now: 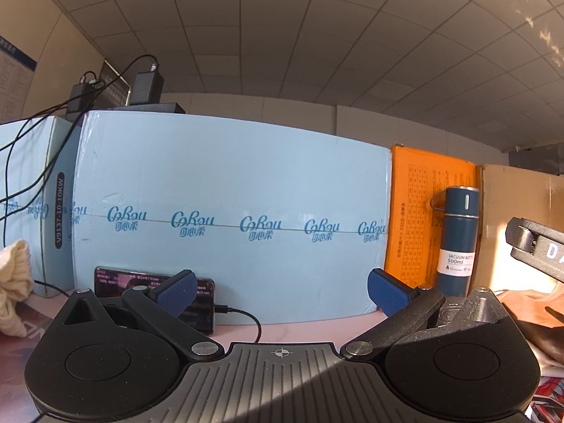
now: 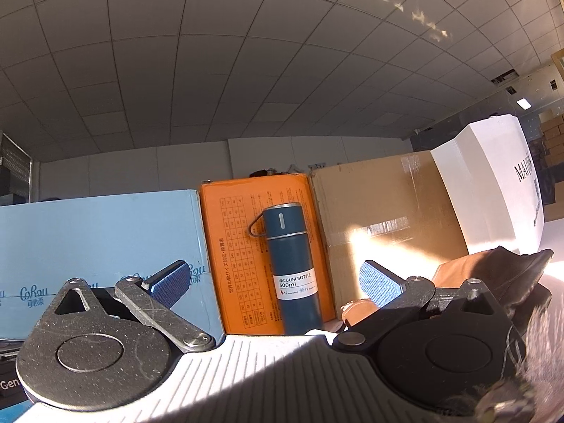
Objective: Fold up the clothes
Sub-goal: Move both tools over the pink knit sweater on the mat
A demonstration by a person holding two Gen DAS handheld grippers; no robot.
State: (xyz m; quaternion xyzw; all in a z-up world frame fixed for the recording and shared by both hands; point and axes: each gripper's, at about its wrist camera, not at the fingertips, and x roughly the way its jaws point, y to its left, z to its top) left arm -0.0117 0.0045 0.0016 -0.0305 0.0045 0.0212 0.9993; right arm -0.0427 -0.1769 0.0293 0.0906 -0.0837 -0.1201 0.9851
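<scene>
My left gripper point(image 1: 282, 290) is open, its blue pads wide apart with nothing between them, pointing at a light blue carton point(image 1: 229, 183). A cream knitted garment point(image 1: 14, 289) lies at the far left edge. At the right edge a tan and brown garment point(image 1: 528, 310) lies low on the table, beside part of the other gripper point(image 1: 539, 250). My right gripper point(image 2: 275, 287) is also open and empty, facing a dark blue vacuum bottle point(image 2: 294, 268). A brown and dark garment point(image 2: 493, 275) lies behind its right finger.
A phone point(image 1: 155, 292) on a cable leans against the blue carton. The vacuum bottle point(image 1: 458, 239) stands before an orange box point(image 2: 239, 246). A brown cardboard box point(image 2: 387, 218) and a white box point(image 2: 493, 176) line the back right. Chargers and cables point(image 1: 105, 88) sit atop the cartons.
</scene>
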